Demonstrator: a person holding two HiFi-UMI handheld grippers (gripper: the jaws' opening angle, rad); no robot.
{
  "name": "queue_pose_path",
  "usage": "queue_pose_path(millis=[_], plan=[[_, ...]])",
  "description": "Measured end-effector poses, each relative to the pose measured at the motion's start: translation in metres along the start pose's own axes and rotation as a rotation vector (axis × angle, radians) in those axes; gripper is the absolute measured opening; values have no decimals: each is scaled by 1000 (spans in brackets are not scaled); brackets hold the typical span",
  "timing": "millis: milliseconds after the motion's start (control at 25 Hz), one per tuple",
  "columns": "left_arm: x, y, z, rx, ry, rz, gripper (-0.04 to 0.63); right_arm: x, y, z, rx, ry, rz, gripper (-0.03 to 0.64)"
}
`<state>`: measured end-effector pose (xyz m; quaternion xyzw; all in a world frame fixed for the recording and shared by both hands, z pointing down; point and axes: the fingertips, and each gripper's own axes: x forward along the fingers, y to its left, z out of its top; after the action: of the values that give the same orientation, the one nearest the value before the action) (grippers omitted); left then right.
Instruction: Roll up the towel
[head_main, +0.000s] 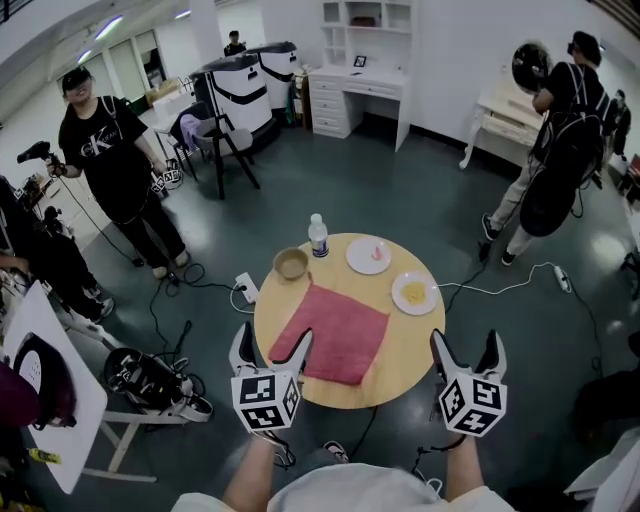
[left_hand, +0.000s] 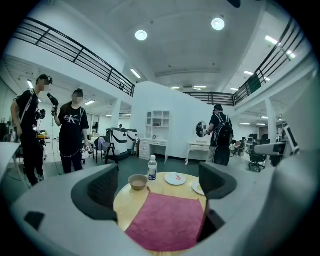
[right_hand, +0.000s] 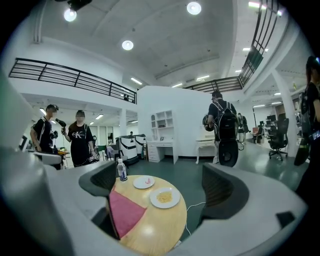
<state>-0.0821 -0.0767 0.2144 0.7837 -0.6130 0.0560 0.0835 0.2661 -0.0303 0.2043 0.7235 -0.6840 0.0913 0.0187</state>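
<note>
The red towel (head_main: 335, 335) lies flat on the round table (head_main: 405, 345) at the centre of the frame, the left gripper (head_main: 270, 347) and right gripper (head_main: 466, 350) hover below it, wide open and empty, and a rough roll could push it against the bowl (head_main: 291, 263)
</note>
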Motion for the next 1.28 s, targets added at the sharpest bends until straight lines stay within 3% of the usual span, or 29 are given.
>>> queue_pose_path(millis=[480,1000,1280], plan=[[40,17,-13,-70,44,33,515,53,11,8,-56,52,40,537],[34,15,-38,-157,68,207,515,116,32,8,-122,119,300,506],[33,-1,-71,-149,139,202,509,140,45,-18,-228,199,483,444]])
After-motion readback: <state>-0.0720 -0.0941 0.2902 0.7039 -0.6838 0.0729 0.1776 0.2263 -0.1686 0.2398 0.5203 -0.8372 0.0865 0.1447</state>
